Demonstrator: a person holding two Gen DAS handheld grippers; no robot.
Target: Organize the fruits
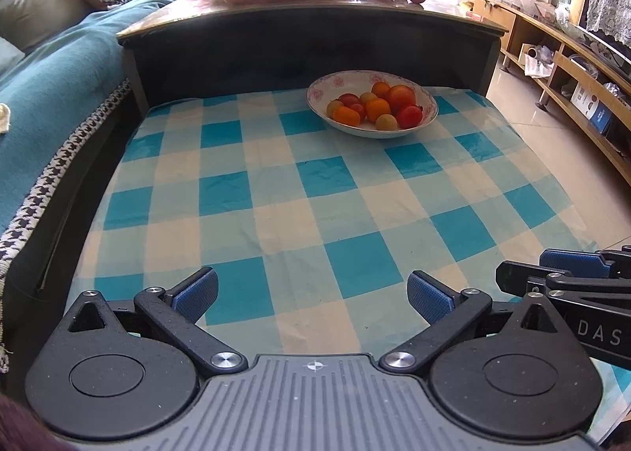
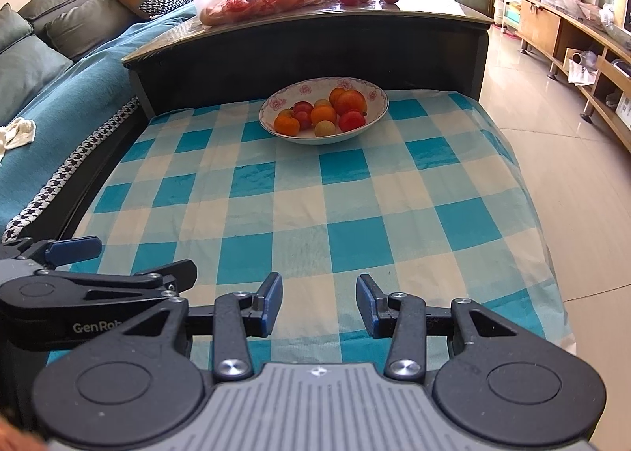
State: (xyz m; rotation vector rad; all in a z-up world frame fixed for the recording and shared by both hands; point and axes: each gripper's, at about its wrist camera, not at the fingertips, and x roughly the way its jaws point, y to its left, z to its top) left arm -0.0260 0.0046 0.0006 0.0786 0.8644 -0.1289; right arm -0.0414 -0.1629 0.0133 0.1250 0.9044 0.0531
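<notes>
Bowl [image 1: 430, 105] both views | rag [image 2: 17, 131] right only

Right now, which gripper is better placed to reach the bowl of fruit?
Slightly the right gripper: the bowl lies almost straight ahead of its open fingers. From the left gripper, also open and empty, the bowl sits off to the right. Both are about equally far back.

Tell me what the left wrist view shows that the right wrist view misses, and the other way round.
Only the left wrist view: the open left tool head-on, and a blue box on the shelf. Only the right wrist view: the open right tool head-on, and a white cloth on the sofa. Both: the bowl of fruit on the checked tablecloth.
</notes>
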